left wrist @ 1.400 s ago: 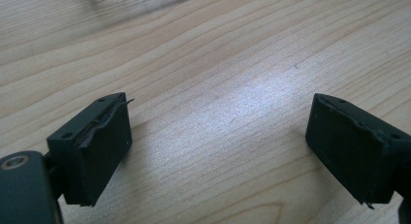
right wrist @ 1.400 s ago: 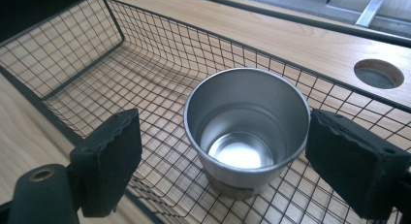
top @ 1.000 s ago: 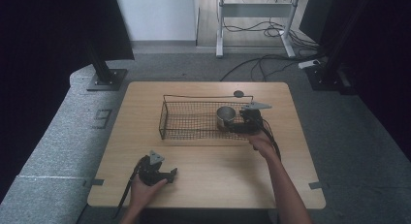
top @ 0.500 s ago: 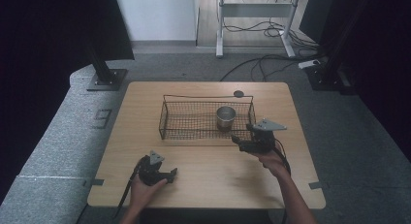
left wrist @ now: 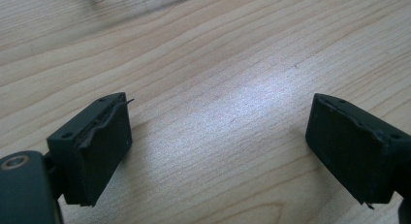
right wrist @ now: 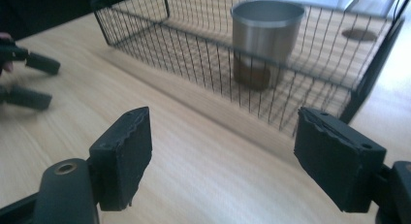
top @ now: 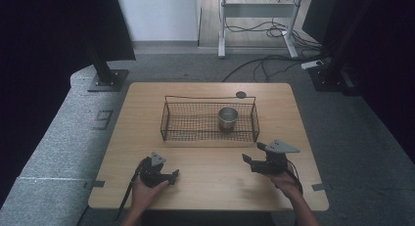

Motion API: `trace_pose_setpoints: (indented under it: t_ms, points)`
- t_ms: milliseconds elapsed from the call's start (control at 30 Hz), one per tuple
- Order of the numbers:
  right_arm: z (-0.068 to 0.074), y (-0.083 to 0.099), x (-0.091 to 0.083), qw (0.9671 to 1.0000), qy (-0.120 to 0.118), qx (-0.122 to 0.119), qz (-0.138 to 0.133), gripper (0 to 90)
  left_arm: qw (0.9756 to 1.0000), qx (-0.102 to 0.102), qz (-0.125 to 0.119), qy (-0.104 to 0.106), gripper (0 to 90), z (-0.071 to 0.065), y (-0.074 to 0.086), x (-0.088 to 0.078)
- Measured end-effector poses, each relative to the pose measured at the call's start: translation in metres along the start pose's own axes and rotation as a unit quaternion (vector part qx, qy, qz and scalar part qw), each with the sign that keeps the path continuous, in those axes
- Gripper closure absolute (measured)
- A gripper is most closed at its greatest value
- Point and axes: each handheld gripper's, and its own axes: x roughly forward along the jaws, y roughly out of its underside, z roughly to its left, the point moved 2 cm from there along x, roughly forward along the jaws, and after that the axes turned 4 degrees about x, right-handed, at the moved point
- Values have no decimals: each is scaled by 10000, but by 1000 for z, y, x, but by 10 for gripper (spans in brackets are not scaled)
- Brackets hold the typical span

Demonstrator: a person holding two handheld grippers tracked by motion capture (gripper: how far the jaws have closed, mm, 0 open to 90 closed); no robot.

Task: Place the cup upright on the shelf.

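A steel cup stands upright in the right part of a black wire basket at the middle of the wooden table. My right gripper hovers in front of the basket's right end and points at it. In the right gripper view the cup shows behind the mesh. The right gripper is open; its jaws have just been closing, with nothing between them. My left gripper rests near the front left edge. In its own view it stands open over bare wood.
A small dark disc lies on the table just behind the basket. The table's front edge runs close under both hands. In the right gripper view, the left gripper is at the far left.
My right gripper has drawn back from the cup in the basket toward the near right of the table. The cup stays in the basket. The left hand has not moved.
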Motion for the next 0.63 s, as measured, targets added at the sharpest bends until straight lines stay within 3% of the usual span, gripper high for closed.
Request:
trace_pose_setpoints:
  t_ms: [233, 633]
  points:
    - [-6, 18, 0, 9999, 26, 150, 53, 219, 10000, 0, 0, 1, 90, 0, 0, 0]
    - [-4, 22, 7, 9998, -43, 48, 177, 234, 10000, 0, 0, 1, 90, 0, 0, 0]
